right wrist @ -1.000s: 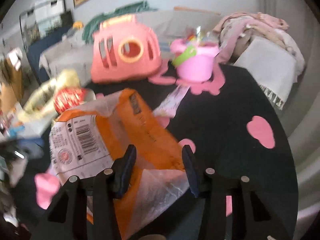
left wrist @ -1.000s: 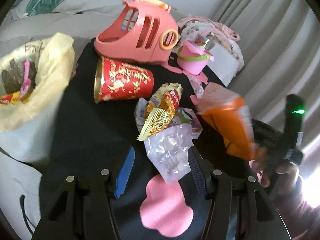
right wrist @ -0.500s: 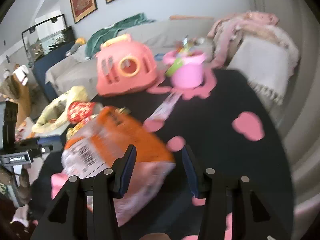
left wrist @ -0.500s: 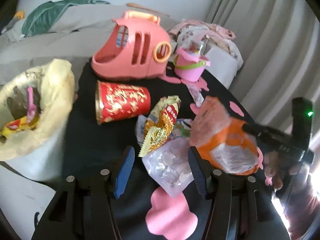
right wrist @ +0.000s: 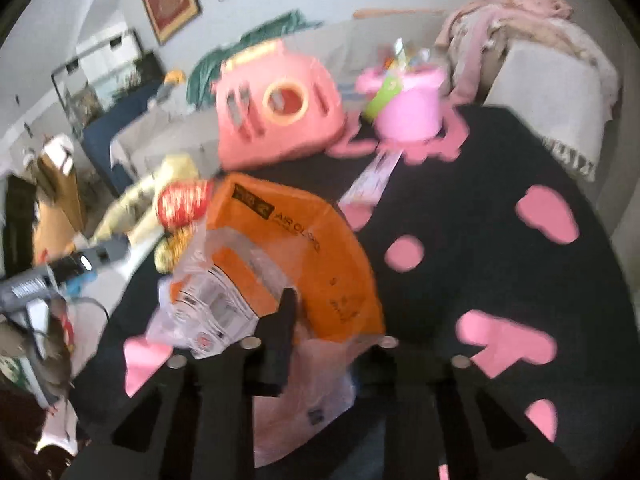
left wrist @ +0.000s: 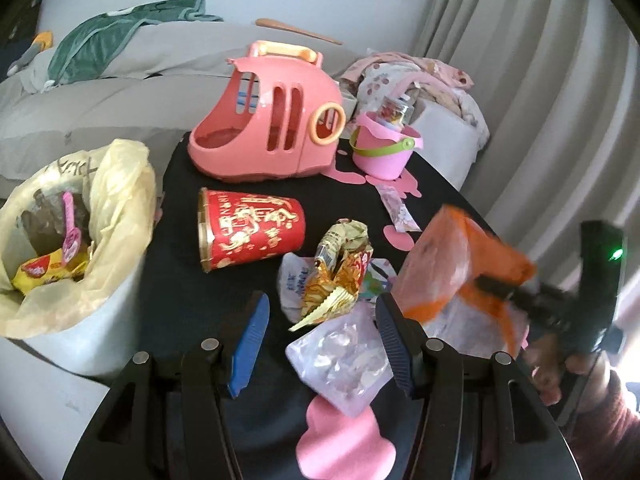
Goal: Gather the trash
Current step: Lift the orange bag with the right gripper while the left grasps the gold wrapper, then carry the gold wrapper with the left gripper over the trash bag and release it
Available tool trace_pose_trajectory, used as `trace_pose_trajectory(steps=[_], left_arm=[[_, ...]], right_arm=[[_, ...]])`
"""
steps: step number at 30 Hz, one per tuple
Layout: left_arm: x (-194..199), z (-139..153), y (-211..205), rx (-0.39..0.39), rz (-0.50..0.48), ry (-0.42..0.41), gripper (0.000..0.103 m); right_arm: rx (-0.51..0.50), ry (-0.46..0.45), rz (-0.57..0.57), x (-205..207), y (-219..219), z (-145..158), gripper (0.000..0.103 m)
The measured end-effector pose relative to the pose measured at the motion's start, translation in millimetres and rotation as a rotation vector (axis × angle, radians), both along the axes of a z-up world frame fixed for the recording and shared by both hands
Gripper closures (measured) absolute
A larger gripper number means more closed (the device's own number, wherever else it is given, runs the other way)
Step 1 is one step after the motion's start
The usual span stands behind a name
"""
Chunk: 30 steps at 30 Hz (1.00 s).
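At the far left in our left wrist view stands the trash bin, lined with a pale yellow bag and already holding a yellow wrapper and a pink spoon. It sits just beside the black desk. On the desk, a red paper cup lies on its side, with a pink toy carrier behind it. Our left gripper hangs above the desk with its jaws spread wide and nothing between them; ahead of it lie a crumpled gold snack wrapper and a clear plastic packet, the packet partly over a pink heart shape. Farther back and to the right stands a pink toy bucket. At the right, our right gripper pinches an orange plastic mailer bag, lifted off the desk beside the wrapper pile; one finger shows in front of the bag, the other is hidden behind it. In the right wrist view the picture is blurred.
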<state>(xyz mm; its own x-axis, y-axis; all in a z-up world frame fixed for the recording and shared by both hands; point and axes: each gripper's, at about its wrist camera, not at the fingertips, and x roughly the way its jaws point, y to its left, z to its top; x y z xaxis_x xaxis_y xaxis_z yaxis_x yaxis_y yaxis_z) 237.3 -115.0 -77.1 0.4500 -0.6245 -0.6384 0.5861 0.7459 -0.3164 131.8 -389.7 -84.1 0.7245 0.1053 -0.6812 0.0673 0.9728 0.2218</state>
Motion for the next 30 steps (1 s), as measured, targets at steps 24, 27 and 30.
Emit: trace_pose_trajectory(steps=[24, 27, 30], left_arm=[[17, -1, -18, -0.013, 0.083, 0.081, 0.067], [11, 17, -3, -0.012, 0.106, 0.029, 0.067], [1, 37, 17, -0.002, 0.143, -0.033, 0.067]], right_arm=[[0.013, -0.074, -0.115, -13, -27, 8, 0.087], [0.002, -0.095, -0.097, -12, -19, 20, 0.088], [-0.019, -0.130, -0.066, -10, -6, 37, 0.088]])
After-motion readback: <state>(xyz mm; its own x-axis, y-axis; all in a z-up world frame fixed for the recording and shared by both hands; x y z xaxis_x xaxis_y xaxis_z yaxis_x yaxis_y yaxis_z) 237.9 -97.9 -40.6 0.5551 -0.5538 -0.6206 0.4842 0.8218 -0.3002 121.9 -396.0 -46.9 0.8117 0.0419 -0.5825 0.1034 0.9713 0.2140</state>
